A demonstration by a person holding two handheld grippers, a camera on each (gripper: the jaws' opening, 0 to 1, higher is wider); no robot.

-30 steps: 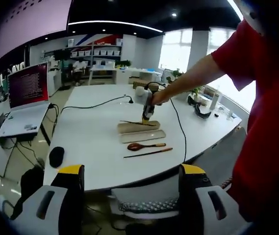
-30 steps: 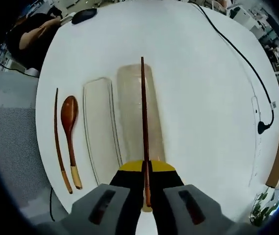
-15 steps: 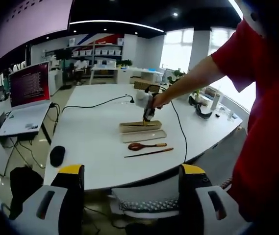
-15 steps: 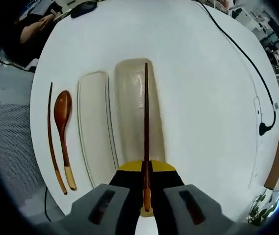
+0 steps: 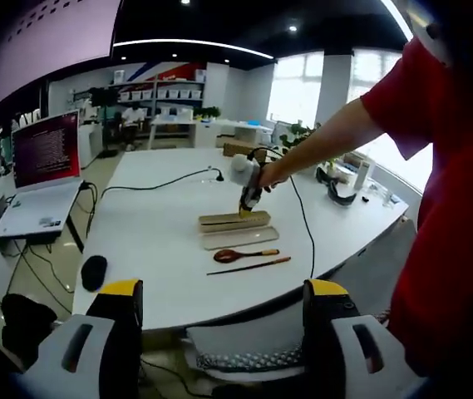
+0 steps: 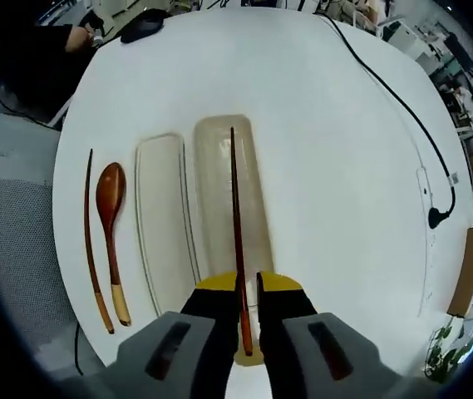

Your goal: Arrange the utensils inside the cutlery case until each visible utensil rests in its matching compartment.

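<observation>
One chopstick [image 6: 236, 224] between parted right tongs [image 6: 248, 287], over case [image 6: 253, 241].

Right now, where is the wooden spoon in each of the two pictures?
Left gripper view: the wooden spoon lies small on the white table, mid-picture, between the flat lid and the loose chopstick.
Right gripper view: the spoon lies at the left, bowl upward.
Shared landmark: the loose chopstick beside it.
</observation>
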